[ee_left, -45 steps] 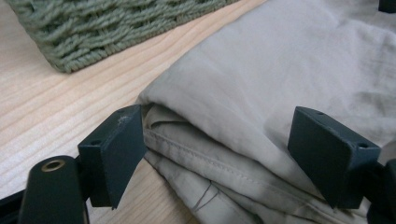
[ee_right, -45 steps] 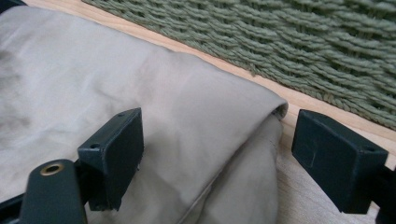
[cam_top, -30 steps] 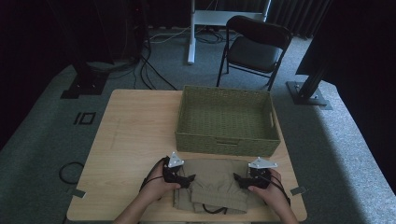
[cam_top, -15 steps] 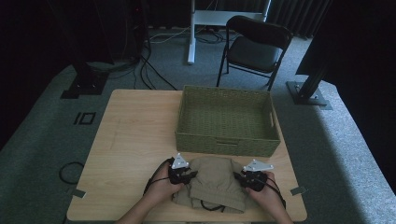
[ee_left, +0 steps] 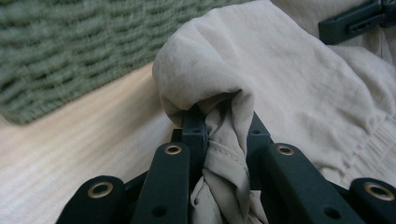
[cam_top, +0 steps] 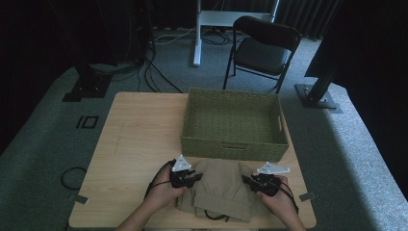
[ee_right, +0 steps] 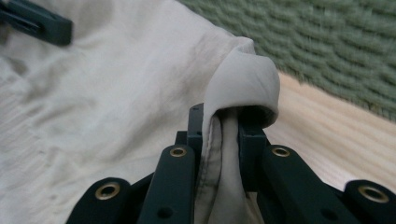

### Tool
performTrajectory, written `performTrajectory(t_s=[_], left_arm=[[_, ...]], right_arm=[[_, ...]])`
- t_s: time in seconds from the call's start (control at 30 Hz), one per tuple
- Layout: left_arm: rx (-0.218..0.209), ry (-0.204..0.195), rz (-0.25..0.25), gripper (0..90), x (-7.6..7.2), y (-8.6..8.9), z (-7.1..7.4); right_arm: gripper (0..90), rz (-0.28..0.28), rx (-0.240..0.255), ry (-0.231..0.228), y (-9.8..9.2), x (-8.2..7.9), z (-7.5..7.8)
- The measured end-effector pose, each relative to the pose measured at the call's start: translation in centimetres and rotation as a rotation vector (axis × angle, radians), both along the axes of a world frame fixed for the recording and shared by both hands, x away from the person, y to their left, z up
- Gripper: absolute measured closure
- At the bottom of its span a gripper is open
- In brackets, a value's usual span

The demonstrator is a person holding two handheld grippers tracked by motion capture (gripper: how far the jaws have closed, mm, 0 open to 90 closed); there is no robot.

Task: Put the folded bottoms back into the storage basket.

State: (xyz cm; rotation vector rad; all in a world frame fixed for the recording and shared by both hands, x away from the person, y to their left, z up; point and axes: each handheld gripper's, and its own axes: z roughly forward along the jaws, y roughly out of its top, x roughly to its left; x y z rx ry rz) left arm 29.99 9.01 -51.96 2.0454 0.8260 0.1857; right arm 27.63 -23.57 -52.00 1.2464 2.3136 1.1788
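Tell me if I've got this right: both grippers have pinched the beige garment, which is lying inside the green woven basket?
Not quite. Both the left gripper and the right gripper are shut on the beige garment, but it lies on the wooden table in front of the green woven basket, not inside it. The high view shows this.

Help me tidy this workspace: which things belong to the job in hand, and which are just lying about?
In the job: beige garment, pinched by left gripper and right gripper; green basket just beyond it.

Lying about: folding chair, floor cables, black stand base.
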Motion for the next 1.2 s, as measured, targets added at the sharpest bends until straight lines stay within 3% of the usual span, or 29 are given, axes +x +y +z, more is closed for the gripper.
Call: performTrajectory(t_s=[0.17, 0.5, 0.8, 1.0, 1.2], left_arm=[[-0.018, -0.027, -0.005, 78.8, -0.2, 0.1, 1.4], [-0.060, -0.100, -0.024, 79.0, -0.1, 0.3, 5.7], [-0.078, -0.136, -0.027, 79.0, 1.0, 0.3, 8.6], [-0.085, -0.191, -0.036, 78.9, 1.9, 0.2, 12.2], [-0.104, -0.209, -0.039, 78.9, 2.9, 0.2, 14.5]], right_arm=[[80.0, 0.018, 0.032, -0.022, -0.3, -0.3, 1.3], [80.2, 0.032, 0.104, -0.098, -1.1, -0.5, 5.2], [80.3, 0.046, 0.115, -0.146, -1.5, 0.2, 8.4], [80.3, 0.049, 0.149, -0.194, -1.9, 1.1, 11.6], [80.2, 0.046, 0.181, -0.219, -2.3, 1.9, 14.0]])
